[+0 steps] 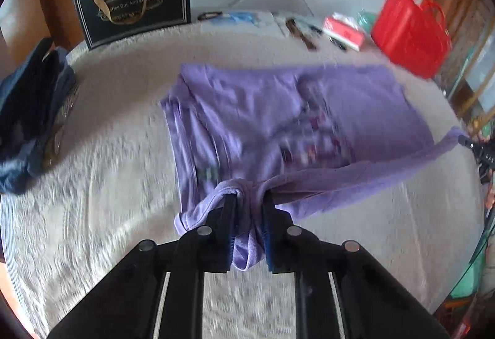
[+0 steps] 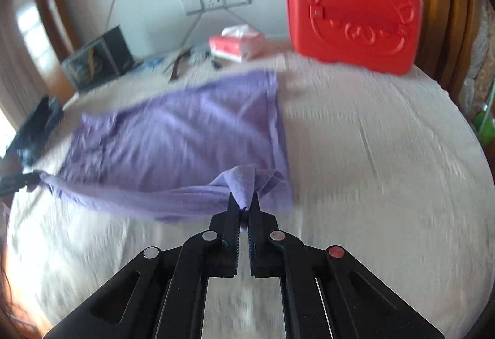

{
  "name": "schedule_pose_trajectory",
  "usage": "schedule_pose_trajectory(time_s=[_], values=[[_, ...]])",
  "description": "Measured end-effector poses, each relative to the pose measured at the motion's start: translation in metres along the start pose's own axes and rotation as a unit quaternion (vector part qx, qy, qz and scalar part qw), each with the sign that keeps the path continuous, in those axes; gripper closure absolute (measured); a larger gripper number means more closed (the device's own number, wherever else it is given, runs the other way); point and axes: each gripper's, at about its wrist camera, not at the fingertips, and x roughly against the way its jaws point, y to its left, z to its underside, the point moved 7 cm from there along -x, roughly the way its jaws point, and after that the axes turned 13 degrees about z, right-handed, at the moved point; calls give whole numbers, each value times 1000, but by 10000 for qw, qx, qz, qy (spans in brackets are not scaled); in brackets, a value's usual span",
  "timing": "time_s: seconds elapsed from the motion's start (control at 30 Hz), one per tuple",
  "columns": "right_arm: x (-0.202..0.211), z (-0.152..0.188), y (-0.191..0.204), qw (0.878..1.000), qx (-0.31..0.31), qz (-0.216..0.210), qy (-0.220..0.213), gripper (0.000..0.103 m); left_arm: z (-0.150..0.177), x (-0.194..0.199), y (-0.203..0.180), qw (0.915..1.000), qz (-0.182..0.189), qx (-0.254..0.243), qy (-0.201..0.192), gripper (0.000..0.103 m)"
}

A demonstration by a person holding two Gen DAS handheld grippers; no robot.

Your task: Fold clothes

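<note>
While both tools pinch it, the purple shirt point(image 1: 278, 122) stretches between.

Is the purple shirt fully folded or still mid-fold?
Mid-fold: the purple shirt lies partly doubled, near edge lifted between left gripper and right gripper.
</note>
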Motion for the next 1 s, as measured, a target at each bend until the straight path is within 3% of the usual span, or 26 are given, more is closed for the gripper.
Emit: schedule_pose_trajectory(time_s=[0.17, 0.3, 0.33, 0.37, 0.4, 0.43, 0.47, 0.5, 0.6, 0.67, 0.8, 1.0], values=[[-47, -87, 9, 9998, 10, 146, 102, 99, -77, -49, 25, 9993, -50, 336, 120, 88], [-106, -145, 22, 9990, 83, 346, 257, 98, -113, -87, 60, 9957, 16, 898, 215, 87], [-119, -155, 24, 9989, 46, 369, 269, 94, -116, -90, 68, 9939, 14, 1086, 200, 80], [-126, -161, 24, 9987, -57, 412, 277, 86, -119, -91, 76, 9917, -11, 1274, 160, 66], [-132, -167, 23, 9984, -165, 458, 283, 73, -119, -86, 80, 9907, -79, 1355, 44, 58], [-139, -172, 22, 9979, -272, 503, 290, 65, -119, -79, 83, 9902, -167, 1385, -110, 43], [-136, -172, 20, 9978, -414, 462, 223, 49, -115, -69, 84, 9900, -317, 1346, -269, 32], [-130, -167, 17, 9976, -565, 379, 138, 36, -110, -57, 83, 9897, -497, 1274, -430, 30], [-100, -139, 4, 9931, -1161, -7, -138, 22, -93, -41, 80, 9876, -703, 1200, -728, 28], [-78, -118, -8, 9863, -1600, -243, -325, 21, -82, -40, 77, 9867, -665, 1228, -828, 28], [-70, -80, -24, 9749, -2207, -188, -231, 21, -58, -39, 70, 9846, -590, 1282, -1029, 28], [-106, -60, -30, 9754, -2116, 476, 398, 21, -43, -72, 72, 9908, -717, 1094, -350, 28]])
